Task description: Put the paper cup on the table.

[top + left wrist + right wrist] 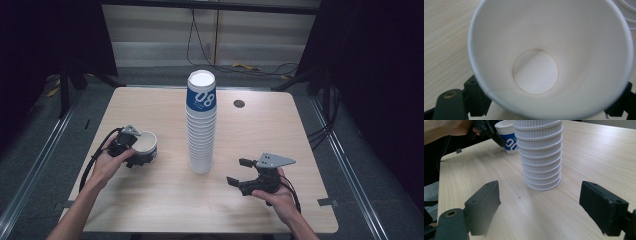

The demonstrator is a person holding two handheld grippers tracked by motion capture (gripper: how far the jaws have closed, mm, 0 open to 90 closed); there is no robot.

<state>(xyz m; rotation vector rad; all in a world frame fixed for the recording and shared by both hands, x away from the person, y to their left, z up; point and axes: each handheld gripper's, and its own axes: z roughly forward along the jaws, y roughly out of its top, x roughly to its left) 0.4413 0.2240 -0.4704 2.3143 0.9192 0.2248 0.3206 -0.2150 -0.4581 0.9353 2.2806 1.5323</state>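
- Left claw (pixel 134 151) is gripping a single paper cup (pixel 145 146), jaws pressing the cup's wall from both sides; in the left gripper view the cup's white inside (pixel 549 57) is facing the camera, mouth toward it.
- The cup is sitting at the left part of the table (pixel 150 210), upright or nearly so, well apart from the tall stack of cups (pixel 201 125) at the table's middle. Whether its base is touching the wood, cannot tell.
- Right claw (pixel 239 173) is hanging empty, jaws spread wide, just beside the foot of the stack (pixel 541 157) and aiming at it.
- Step in hand, as judged: one cup is being handled apart from the stack, either being set down or being carried.
- Next move is likely calling for a steady, level wrist and a light squeeze, since the thin wall would buckle under too much force.
- Left hand (pixel 107 167) is wrapping its claw from behind, forearm coming in from the lower left; right hand (pixel 277 197) is resting low, near the table's front edge.
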